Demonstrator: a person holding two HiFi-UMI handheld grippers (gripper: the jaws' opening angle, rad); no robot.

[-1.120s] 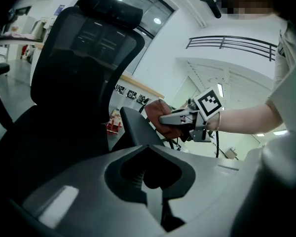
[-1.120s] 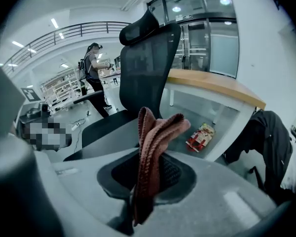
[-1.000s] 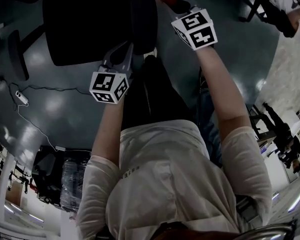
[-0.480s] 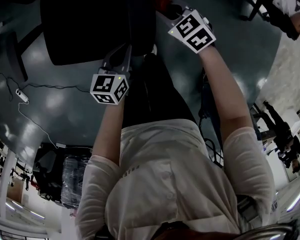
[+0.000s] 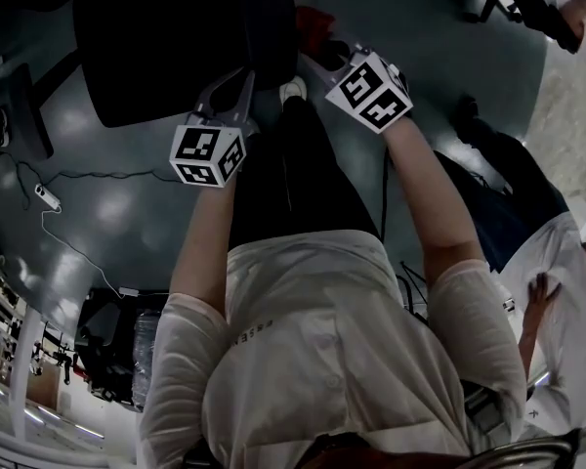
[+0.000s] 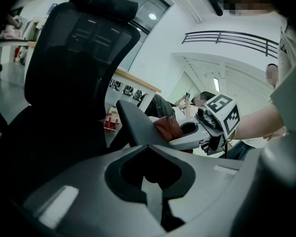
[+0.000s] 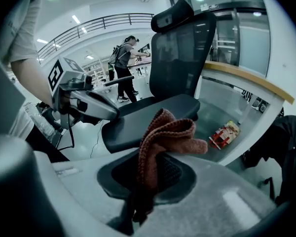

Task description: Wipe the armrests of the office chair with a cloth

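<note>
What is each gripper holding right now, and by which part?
The right gripper is shut on the reddish-brown cloth, pinching a bunched lower fold; the rest sticks up above the jaws. The left gripper is shut and holds nothing.

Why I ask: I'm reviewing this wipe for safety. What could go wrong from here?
1. The cloth is pinched by a narrow fold in the right gripper, and most of it is bunched loose above the jaws. Dragging along the armrest may pull it out.
2. The left gripper, shut and empty, sits close by, so the two could knock together.
</note>
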